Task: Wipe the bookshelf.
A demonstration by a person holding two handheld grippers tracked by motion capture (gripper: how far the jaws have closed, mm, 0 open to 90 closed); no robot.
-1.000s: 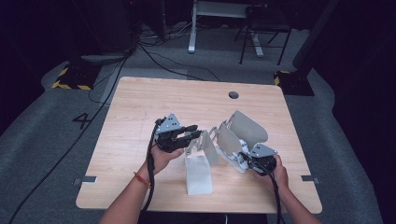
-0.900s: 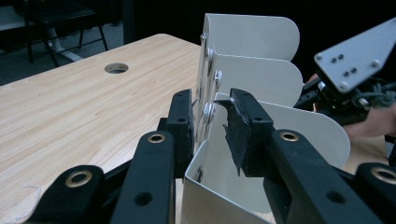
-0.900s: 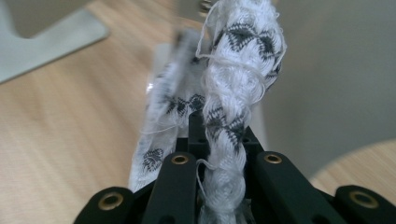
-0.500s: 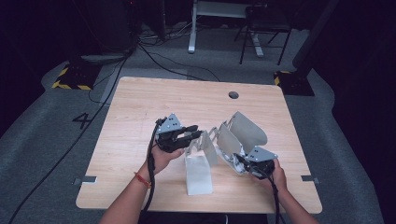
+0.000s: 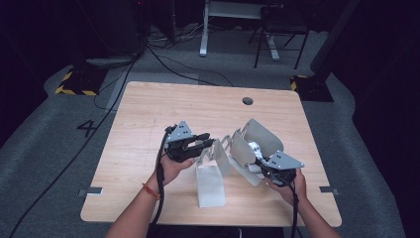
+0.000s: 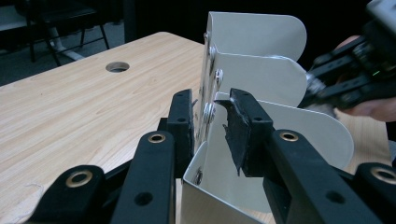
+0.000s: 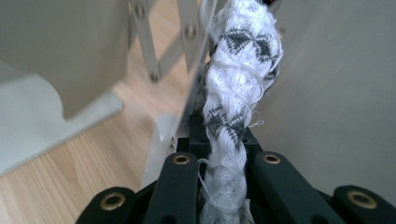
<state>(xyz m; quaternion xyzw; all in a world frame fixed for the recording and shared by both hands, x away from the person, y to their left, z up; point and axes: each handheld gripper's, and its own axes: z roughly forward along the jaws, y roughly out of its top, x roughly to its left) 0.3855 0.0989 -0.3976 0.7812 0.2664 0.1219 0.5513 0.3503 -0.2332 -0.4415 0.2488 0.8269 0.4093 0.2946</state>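
Looking down from the high view, I see the folding metal rack (image 5: 233,153) standing near the front middle of the worktop (image 5: 148,119), its white panels fanned out. My left tool (image 5: 205,143) grips the rack's hinged edge from the left, while my right tool (image 5: 257,163) reaches in between two panels at the right.

Along the left gripper view, the left tool (image 6: 210,123) has its jaws clamped on the rack's (image 6: 261,60) riveted strip, one pad on each side.

Along the right gripper view, the right tool (image 7: 219,140) is pinched together on a white and grey cloth (image 7: 238,70), which sits between two rack panels (image 7: 336,93).
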